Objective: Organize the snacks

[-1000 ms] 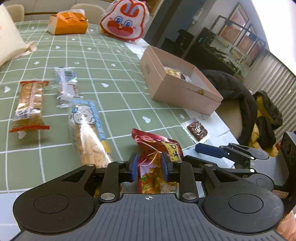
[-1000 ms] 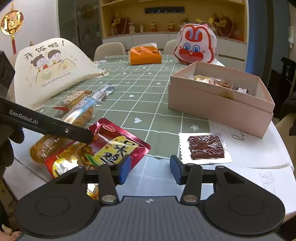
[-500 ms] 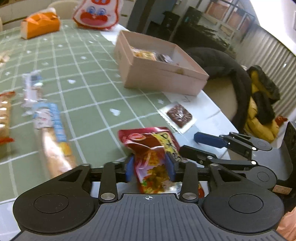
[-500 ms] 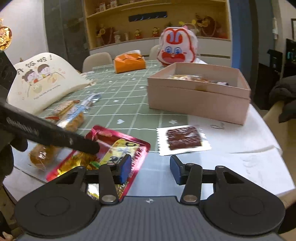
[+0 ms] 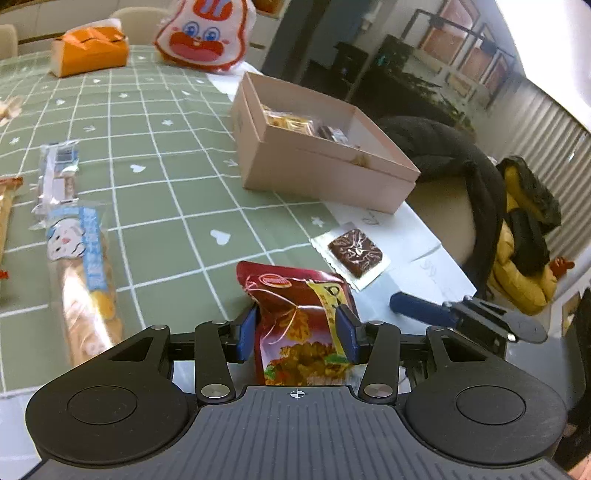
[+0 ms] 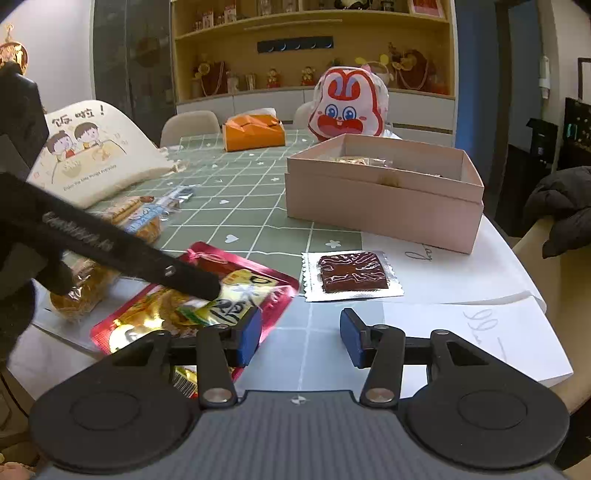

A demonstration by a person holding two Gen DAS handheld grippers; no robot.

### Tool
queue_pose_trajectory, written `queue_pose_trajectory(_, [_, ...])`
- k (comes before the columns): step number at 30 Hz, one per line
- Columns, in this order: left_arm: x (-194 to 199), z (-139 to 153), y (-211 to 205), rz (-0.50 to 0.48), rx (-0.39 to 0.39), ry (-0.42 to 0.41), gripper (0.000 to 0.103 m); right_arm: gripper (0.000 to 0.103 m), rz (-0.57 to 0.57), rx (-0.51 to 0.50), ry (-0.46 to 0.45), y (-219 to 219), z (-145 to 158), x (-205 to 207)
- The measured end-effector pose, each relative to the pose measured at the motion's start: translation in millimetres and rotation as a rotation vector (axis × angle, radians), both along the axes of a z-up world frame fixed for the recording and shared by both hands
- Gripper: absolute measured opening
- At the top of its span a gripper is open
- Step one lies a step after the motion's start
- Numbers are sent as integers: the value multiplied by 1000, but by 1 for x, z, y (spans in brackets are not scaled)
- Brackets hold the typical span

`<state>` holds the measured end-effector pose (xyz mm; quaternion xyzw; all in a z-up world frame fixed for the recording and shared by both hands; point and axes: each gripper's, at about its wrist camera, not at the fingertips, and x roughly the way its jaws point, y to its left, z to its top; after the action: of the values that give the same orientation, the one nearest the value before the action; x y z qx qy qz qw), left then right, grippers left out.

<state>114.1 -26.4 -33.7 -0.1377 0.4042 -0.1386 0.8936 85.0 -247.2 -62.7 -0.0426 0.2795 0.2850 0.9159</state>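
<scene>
A red snack packet [image 5: 295, 295] lies near the table's front edge, between the blue pads of my left gripper [image 5: 297, 330]. Its jaws are opening and the packet has spread flat; the pads no longer squeeze it. In the right wrist view the same red packet [image 6: 258, 280] lies flat under the left gripper's black finger [image 6: 184, 277]. My right gripper [image 6: 299, 336] is open with nothing between its pads, just short of a clear-wrapped chocolate square [image 6: 352, 271]. Beyond stands the open pink box [image 6: 380, 210], holding a few wrapped snacks.
A long bread packet with a blue label [image 5: 81, 280] and a small clear packet [image 5: 59, 173] lie to the left. An orange box [image 5: 88, 51], a rabbit-face bag [image 5: 205, 33] and a printed cloth bag [image 6: 92, 155] stand at the back. White papers [image 6: 480, 332] cover the right corner.
The left jaws have spread and the crumpled red packet has flattened out between them. Both views have swung toward the pink box; the right gripper has edged nearer the chocolate square.
</scene>
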Motion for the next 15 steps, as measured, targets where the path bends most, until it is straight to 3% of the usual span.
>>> queue_pose_trajectory(2, [4,6,0,0,-20,22,43,48,2,7,-2,-1,0,-2])
queue_pose_trajectory(5, [-1,22,-4,-31,-44,-26,39,48,8,20,-2,-3,-1,-4])
queue_pose_trajectory(10, [-2,34,-18,-57,-5,-60,39,48,13,37,-3,-4,-1,-4])
queue_pose_trajectory(15, [6,23,-18,-66,13,12,39,48,13,43,-9,-6,-2,-7])
